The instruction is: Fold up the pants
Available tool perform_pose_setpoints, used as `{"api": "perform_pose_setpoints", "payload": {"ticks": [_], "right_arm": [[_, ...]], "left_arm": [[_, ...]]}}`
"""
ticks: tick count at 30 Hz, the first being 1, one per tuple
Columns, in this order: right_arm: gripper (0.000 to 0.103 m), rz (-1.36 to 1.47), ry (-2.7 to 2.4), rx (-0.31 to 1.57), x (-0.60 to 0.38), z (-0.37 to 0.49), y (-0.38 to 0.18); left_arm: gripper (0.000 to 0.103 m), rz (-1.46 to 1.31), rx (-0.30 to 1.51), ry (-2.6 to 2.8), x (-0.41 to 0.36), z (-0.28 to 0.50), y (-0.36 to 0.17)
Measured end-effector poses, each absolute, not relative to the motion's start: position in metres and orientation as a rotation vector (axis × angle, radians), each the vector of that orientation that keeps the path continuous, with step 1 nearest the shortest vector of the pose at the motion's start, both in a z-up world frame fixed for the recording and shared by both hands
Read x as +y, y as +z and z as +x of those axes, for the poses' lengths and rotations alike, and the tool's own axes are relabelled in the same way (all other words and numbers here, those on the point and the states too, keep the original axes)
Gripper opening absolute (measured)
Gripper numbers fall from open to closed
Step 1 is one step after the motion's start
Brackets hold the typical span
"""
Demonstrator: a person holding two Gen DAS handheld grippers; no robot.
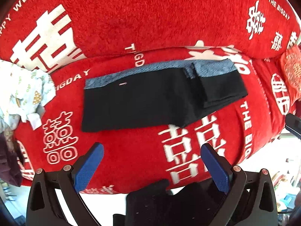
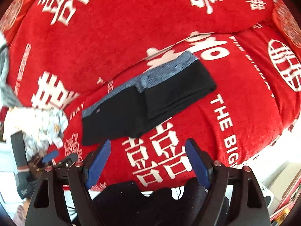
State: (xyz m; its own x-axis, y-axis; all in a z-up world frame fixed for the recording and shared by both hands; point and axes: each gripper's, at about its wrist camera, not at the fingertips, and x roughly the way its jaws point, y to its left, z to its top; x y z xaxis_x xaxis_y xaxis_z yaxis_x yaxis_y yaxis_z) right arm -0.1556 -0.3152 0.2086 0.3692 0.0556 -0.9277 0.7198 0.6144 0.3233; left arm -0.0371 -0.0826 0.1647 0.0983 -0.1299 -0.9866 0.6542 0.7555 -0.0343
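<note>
On the red sofa cover (image 1: 150, 18), on the seat cushion just in front of the backrest seam, lie the pants (image 1: 143, 101), folded into a flat dark rectangle. Their blue-grey waistband (image 1: 131, 71) runs along the far edge, next to the seam. At the end toward the sofa's right side a smaller folded layer lies on top of the main panel, its own blue-grey strip showing. A small white mark sits on the dark cloth just below the waistband.

Left gripper (image 1: 152, 148): jaws spread wide, blue pads facing each other, nothing between them. It hangs above the front part of the seat cushion, apart from the pants' near edge.

Right gripper (image 2: 148, 145): jaws spread wide, nothing pinched. In the right wrist view its left blue pad (image 2: 98, 162) appears just beside the near corner of the pants (image 2: 131, 109); contact cannot be confirmed.

A crumpled pale patterned garment (image 1: 24, 92) sits on the seat toward the sofa's left end, well apart from the pants; the same heap shows in the right wrist view (image 2: 41, 124). The cover carries white printed characters and the words "THE BIGDAY" (image 1: 246, 116). No containers are visible in either view. At the right edge of the left wrist view a patterned red cushion (image 1: 291, 69) leans near the sofa's end.
</note>
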Motion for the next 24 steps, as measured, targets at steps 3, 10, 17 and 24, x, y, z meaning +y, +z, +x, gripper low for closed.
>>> {"api": "perform_pose_setpoints", "payload": {"ticks": [3, 10, 17, 24], "right_arm": [[0.084, 0.804, -0.508, 1.138, -0.32, -0.153, 0.214], [0.084, 0.75, -0.495, 1.174, -0.316, -0.138, 0.216], [0.084, 0.718, -0.471, 1.229, -0.306, -0.126, 0.206], [0.084, 0.708, -0.407, 1.323, -0.286, -0.114, 0.172]], "left_arm": [[0.103, 0.463, 1.358, -0.636, -0.092, -0.035, 0.166], [0.103, 0.433, 1.37, -0.645, -0.096, -0.028, 0.159], [0.103, 0.409, 1.4, -0.598, -0.079, -0.022, 0.142], [0.103, 0.351, 1.439, -0.482, -0.047, -0.006, 0.116]]}}
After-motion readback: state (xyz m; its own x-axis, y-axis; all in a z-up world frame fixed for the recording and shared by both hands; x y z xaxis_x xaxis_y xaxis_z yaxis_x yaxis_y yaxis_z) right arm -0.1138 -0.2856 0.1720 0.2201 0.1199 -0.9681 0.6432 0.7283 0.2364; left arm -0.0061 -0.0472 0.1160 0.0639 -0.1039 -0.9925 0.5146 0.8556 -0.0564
